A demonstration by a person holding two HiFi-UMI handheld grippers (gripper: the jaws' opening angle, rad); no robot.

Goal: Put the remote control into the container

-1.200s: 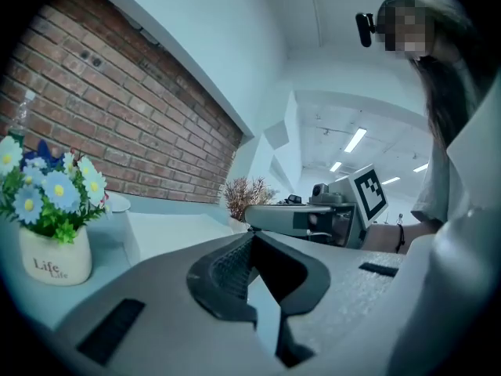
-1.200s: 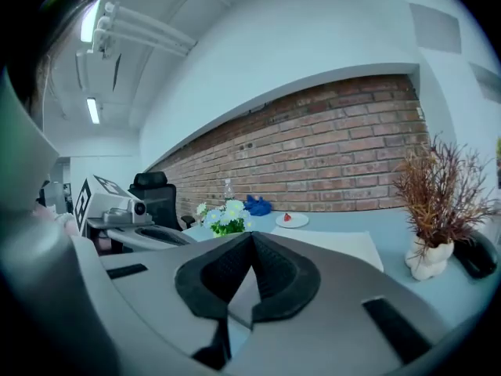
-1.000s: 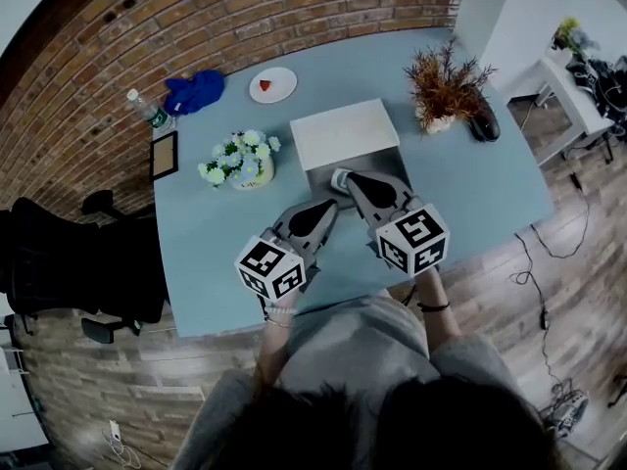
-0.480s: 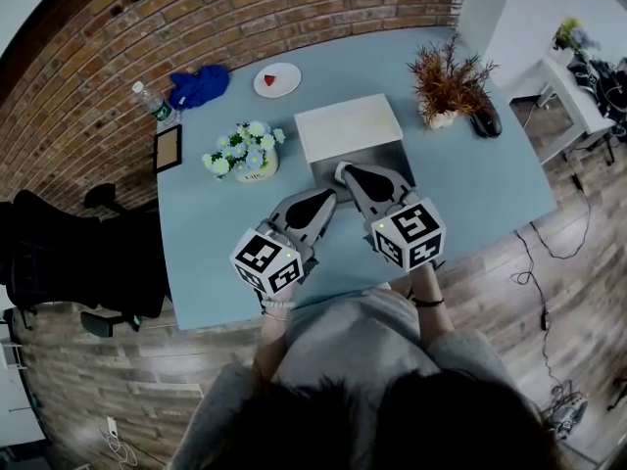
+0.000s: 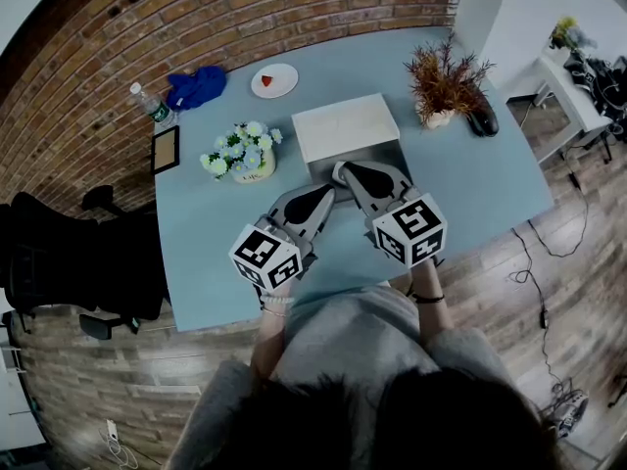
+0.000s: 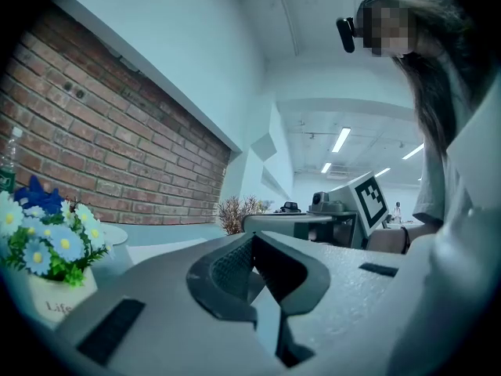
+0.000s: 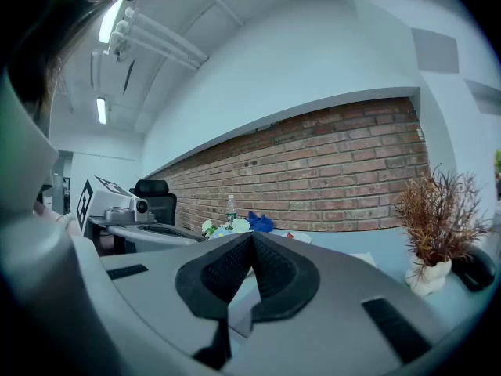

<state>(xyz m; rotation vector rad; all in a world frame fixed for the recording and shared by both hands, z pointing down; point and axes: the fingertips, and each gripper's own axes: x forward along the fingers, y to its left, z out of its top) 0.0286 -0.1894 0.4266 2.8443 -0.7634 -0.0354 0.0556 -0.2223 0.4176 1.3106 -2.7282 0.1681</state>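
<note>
Blue-grey bench (image 5: 470, 194) before a curved brick wall (image 5: 245, 18), seen from above. At frame centre, white container (image 5: 345, 130), grey strip along its lower edge. Just below, left gripper (image 5: 328, 196) and right gripper (image 5: 340, 172) side by side, jaws of each pressed together on nothing. Remote control not made out in any view. Flower pot (image 5: 240, 157) left of centre, dried plant (image 5: 446, 81) upper right.

Box (image 5: 346, 130) ahead, flowers (image 5: 241, 155) L.

Container (image 5: 345, 128) — a white, flat-topped rectangular box — sits mid-table (image 5: 470, 179), level.
</note>
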